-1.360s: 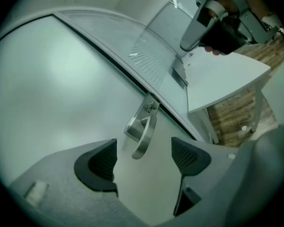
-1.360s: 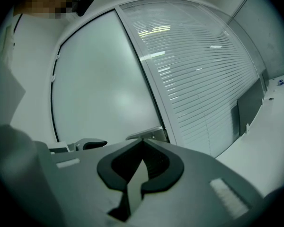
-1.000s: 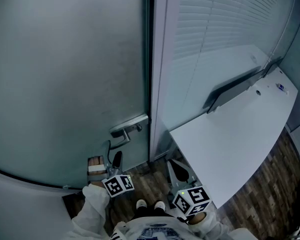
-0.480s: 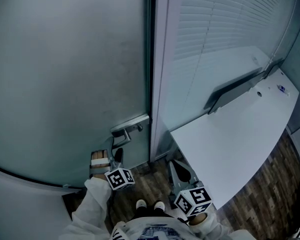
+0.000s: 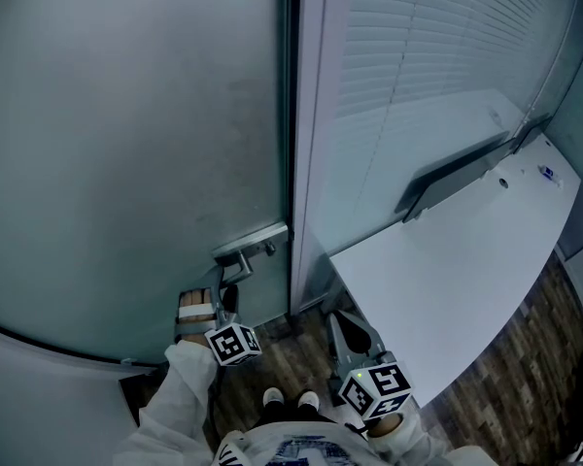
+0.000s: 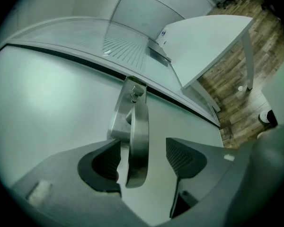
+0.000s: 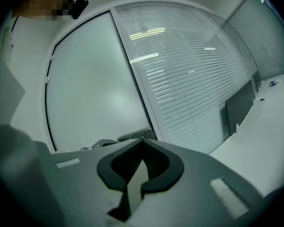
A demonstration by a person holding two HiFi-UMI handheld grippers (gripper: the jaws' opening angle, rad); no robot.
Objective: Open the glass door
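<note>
The frosted glass door [image 5: 136, 144] fills the left of the head view, and its metal lever handle [image 5: 248, 249] sits near the door's right edge. My left gripper [image 5: 221, 294] reaches up to that handle. In the left gripper view the lever [image 6: 137, 141] lies between the two dark pads [image 6: 182, 157] of the left gripper [image 6: 142, 161]. The jaws have just been closing around it: the lever is close to the left pad, with a clear gap to the right one. My right gripper [image 5: 353, 330] hangs low beside the desk, its tips [image 7: 142, 143] shut with nothing in them.
A grey door frame [image 5: 306, 163] runs beside the door, with window blinds [image 5: 437, 47] to its right. A white curved desk [image 5: 466, 260] bearing a dark flat panel [image 5: 447, 178] stands at the right. Wood floor [image 5: 525, 357] and the person's shoes [image 5: 291, 397] lie below.
The left gripper has moved forward to the door handle, so that the lever now lies between its jaws, which have narrowed. The right gripper has stayed where it was.
</note>
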